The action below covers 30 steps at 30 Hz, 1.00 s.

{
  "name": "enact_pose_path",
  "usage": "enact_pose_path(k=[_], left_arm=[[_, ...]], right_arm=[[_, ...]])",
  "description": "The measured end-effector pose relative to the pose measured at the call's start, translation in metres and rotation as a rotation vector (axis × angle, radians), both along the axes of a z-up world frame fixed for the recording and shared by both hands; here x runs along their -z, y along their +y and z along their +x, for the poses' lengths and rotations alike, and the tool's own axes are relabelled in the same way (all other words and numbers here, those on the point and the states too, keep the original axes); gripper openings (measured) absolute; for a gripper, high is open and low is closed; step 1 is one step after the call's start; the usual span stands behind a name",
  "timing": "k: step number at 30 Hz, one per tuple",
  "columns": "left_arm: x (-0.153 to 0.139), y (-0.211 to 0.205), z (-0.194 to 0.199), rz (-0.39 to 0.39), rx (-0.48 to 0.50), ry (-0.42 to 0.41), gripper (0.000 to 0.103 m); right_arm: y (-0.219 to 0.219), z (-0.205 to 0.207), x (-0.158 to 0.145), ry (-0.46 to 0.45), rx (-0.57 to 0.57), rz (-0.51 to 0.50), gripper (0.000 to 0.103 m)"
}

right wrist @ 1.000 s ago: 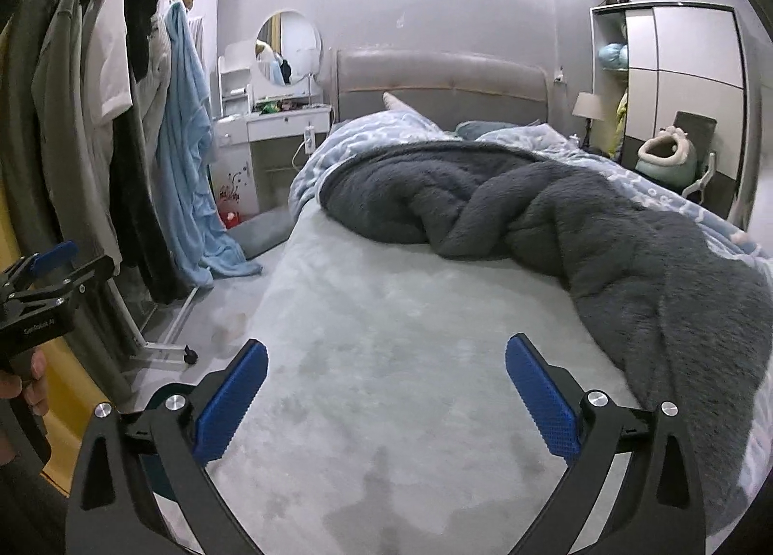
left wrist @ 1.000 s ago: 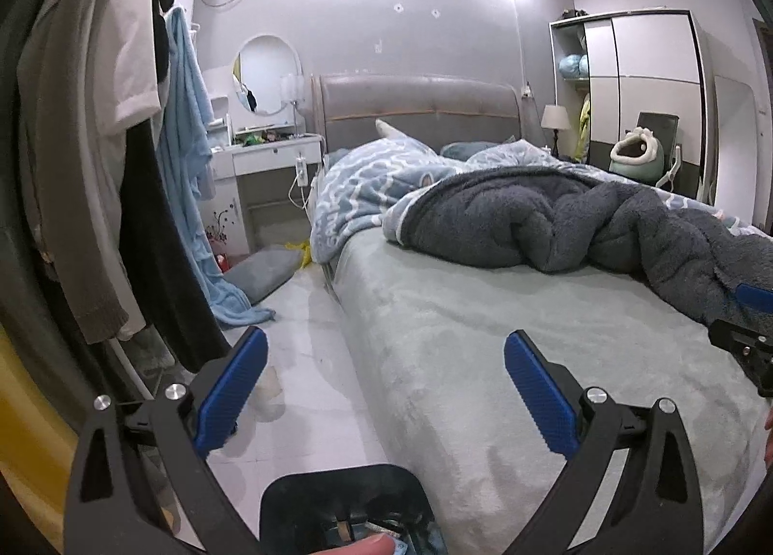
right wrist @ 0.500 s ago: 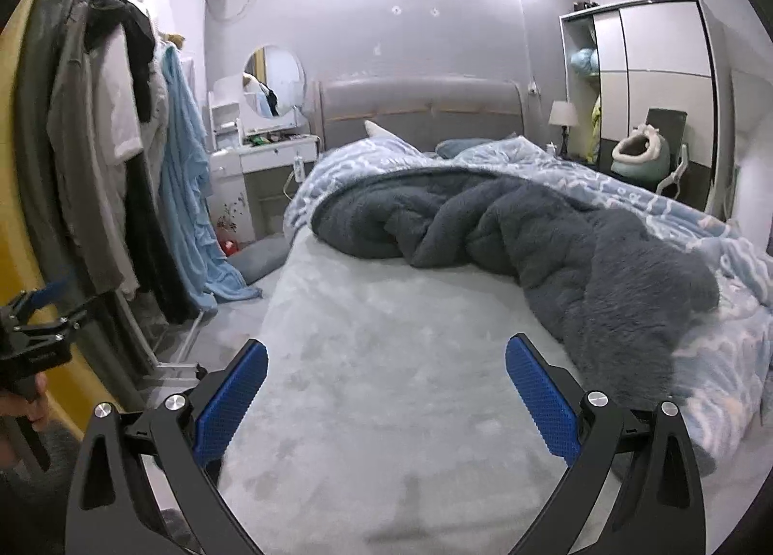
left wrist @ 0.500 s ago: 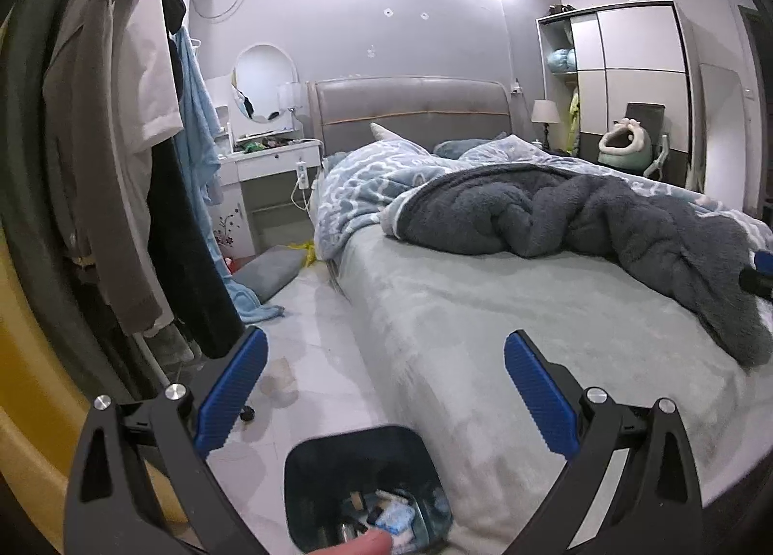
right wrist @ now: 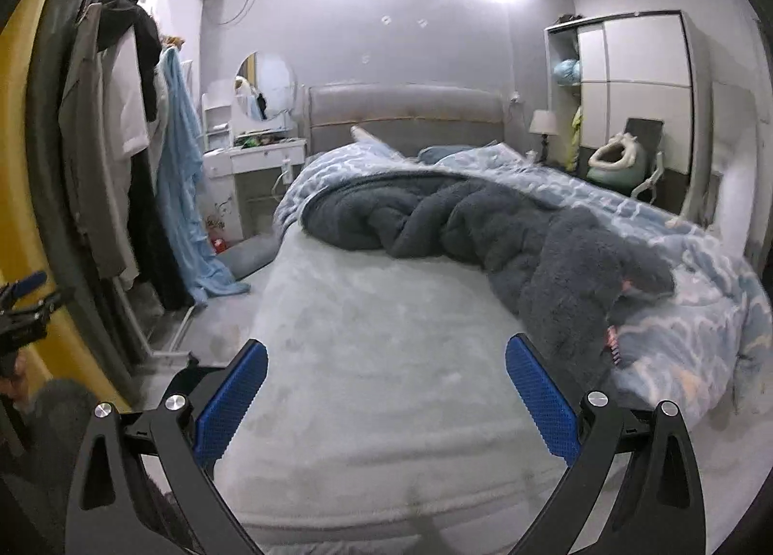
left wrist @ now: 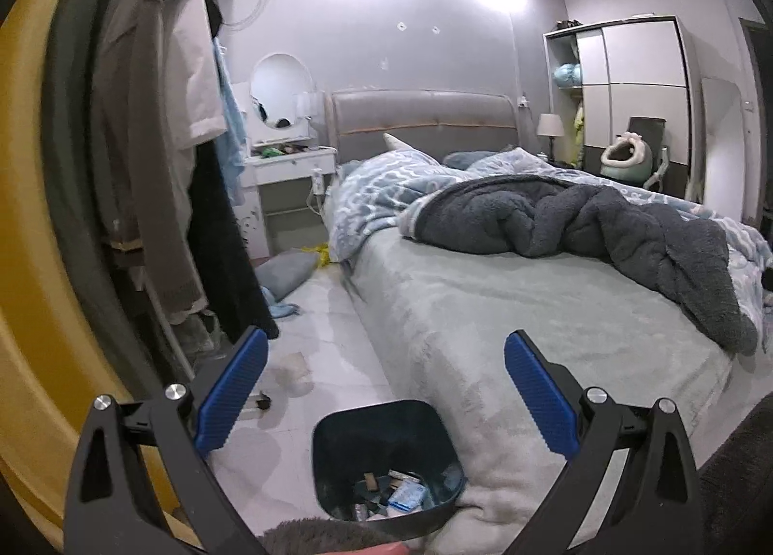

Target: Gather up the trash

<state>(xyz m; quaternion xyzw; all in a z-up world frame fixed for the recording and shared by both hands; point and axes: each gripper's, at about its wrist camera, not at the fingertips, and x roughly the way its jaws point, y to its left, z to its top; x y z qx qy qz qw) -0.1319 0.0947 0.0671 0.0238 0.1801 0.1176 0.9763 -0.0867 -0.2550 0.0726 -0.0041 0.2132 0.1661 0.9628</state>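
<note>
A dark blue trash bin [left wrist: 338,439] stands on the floor against the bed's near corner, with several bits of trash [left wrist: 391,494] in its bottom. My left gripper [left wrist: 384,381] is open and empty, held above and just behind the bin. My right gripper [right wrist: 386,383] is open and empty over the foot of the bed [right wrist: 367,323]. The left gripper also shows at the left edge of the right wrist view [right wrist: 21,308]. A pale crumpled scrap [left wrist: 292,366] lies on the floor beside the bed.
A clothes rack [left wrist: 145,159] full of hanging garments stands on the left. A grey fleece blanket [left wrist: 579,226] and blue quilt [right wrist: 676,313] are heaped on the bed. A white dressing table [left wrist: 290,168], a wardrobe [left wrist: 637,91] and a grey cushion [left wrist: 285,272] on the floor lie beyond.
Both grippers have pulled back and risen away from the bed. The bin has come fully into the left wrist view. Both stay open.
</note>
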Motion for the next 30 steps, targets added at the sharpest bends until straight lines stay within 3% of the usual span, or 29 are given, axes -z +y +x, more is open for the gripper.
enact_pose_path(k=[2, 11, 30], left_arm=[[0.002, 0.0, -0.002, 0.012, -0.011, -0.001, 0.1], [0.006, 0.015, -0.006, -0.008, -0.032, 0.019, 0.1], [0.009, 0.021, -0.009, 0.003, -0.024, 0.033, 0.1]], right_arm=[[0.002, 0.003, 0.01, 0.033, 0.006, -0.006, 0.1], [0.005, -0.005, 0.003, 0.008, 0.031, 0.064, 0.1], [0.025, -0.004, 0.004, 0.002, 0.012, 0.015, 0.1]])
